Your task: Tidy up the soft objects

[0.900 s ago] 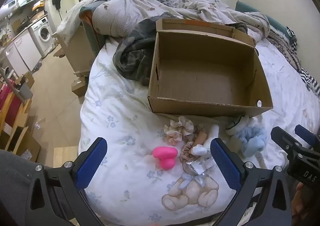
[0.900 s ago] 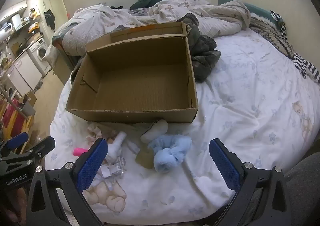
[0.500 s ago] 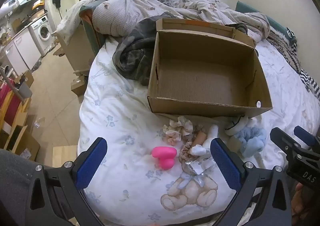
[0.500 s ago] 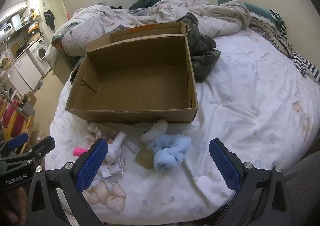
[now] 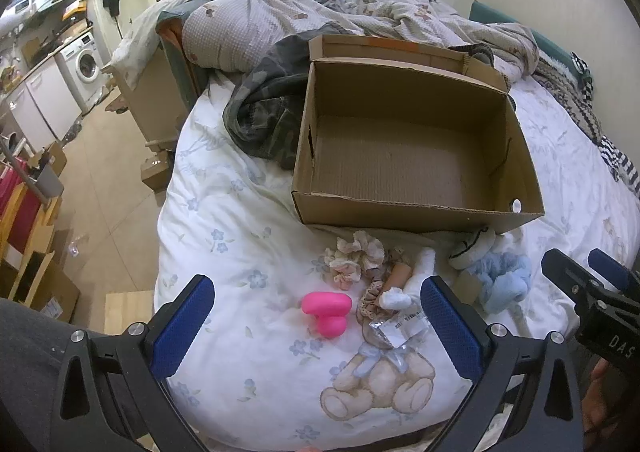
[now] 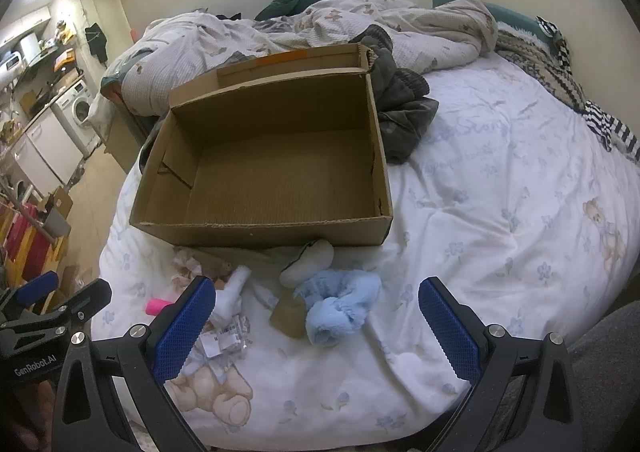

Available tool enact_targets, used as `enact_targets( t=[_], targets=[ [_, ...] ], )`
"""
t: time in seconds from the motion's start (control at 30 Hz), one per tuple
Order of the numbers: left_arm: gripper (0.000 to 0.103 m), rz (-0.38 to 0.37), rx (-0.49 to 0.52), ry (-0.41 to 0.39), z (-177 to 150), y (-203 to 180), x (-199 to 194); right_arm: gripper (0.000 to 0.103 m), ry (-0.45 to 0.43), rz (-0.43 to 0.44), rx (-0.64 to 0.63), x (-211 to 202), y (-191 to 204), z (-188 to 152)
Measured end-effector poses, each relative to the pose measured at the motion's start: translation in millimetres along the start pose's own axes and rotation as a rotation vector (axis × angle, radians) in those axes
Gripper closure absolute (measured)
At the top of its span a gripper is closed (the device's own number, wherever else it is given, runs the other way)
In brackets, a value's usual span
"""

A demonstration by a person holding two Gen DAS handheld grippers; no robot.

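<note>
With both the left gripper [image 5: 316, 322] and right gripper [image 6: 316, 322] held released, the fluffy light-blue fabric bundle [image 6: 340, 302] could be snagged together with neighbouring socks.

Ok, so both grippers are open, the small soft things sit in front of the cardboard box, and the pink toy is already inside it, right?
Not quite. The cardboard box holds nothing; the pink toy lies on the bed sheet in front of it, as the left wrist view shows. The rest stands: the left gripper and the right gripper are open, and the small soft things lie before the box.
</note>
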State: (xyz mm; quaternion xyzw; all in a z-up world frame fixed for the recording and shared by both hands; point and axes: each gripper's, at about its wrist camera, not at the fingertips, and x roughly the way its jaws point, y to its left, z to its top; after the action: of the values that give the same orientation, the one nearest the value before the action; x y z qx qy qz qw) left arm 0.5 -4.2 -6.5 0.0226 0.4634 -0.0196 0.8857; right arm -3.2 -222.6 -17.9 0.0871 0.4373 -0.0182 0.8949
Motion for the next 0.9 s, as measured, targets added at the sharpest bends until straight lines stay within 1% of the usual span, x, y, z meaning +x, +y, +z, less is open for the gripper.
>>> enact_targets(
  t=[0.9],
  targets=[
    [0.0,0.003,0.0,0.003,0.4,3.0,-1.4,0.0,-0.001,0.006,0.005,-0.2,-2.4,-0.9]
  ],
)
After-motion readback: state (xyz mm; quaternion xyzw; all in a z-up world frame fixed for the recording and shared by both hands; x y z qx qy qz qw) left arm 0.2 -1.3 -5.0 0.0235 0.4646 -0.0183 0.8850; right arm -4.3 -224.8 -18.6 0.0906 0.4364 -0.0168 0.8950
